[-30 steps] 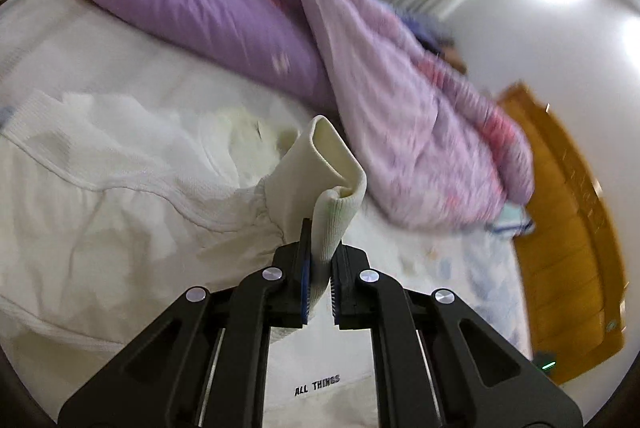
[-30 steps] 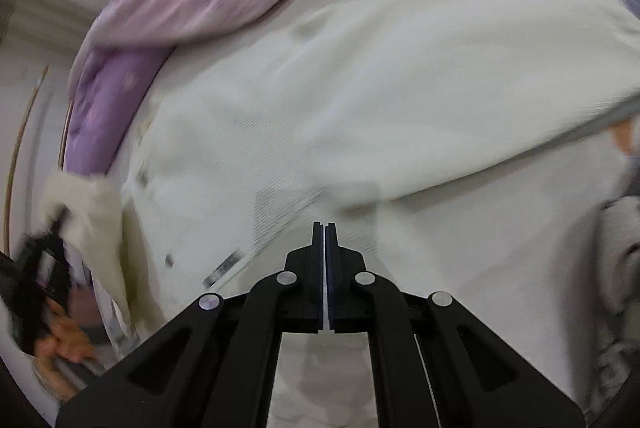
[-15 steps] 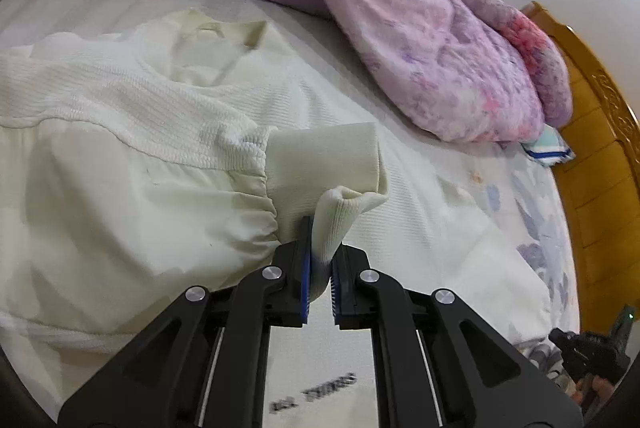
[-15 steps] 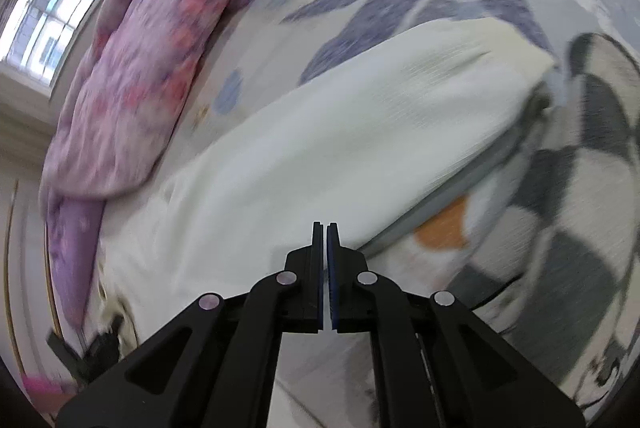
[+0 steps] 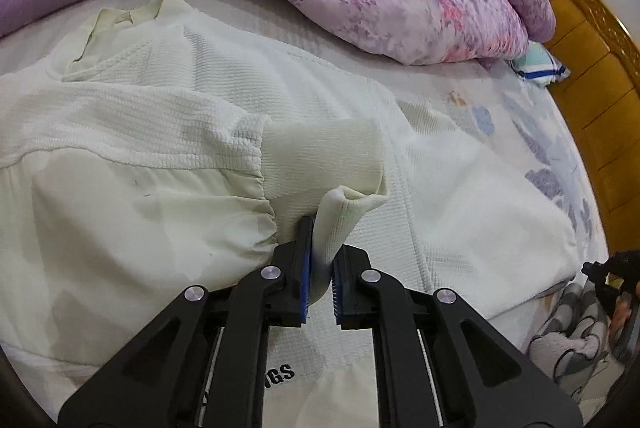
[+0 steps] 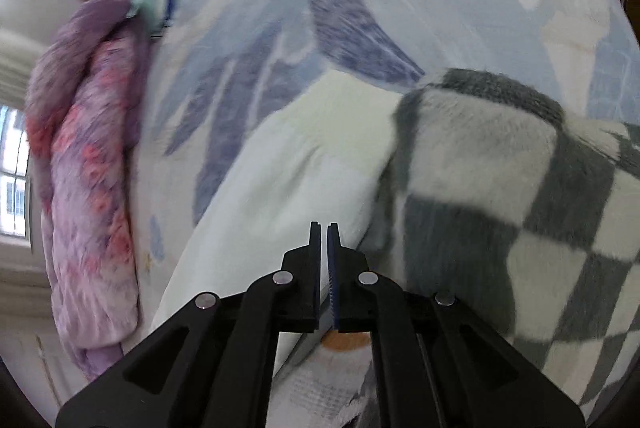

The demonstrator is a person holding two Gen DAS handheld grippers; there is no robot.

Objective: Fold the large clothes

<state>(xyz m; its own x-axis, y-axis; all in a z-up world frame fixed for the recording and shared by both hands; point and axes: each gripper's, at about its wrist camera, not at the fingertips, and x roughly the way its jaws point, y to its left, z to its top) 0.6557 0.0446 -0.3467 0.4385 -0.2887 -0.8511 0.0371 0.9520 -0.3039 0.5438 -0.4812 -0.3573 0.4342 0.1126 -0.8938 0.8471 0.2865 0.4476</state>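
Both grippers were clenched: your left gripper point(image 5: 320, 268) pinched the ribbed cuff point(image 5: 320, 164) above the cream sweater point(image 5: 120, 156) on the bed point(image 5: 500, 100), your right gripper point(image 6: 324, 264) empty, so lowering the sleeve flat seemed wise.

Black printed letters "GS", the visible end of a word cut off by my left gripper point(image 5: 320, 264), stand on the white garment point(image 5: 120, 212) at six o'clock; I read nothing else anywhere.
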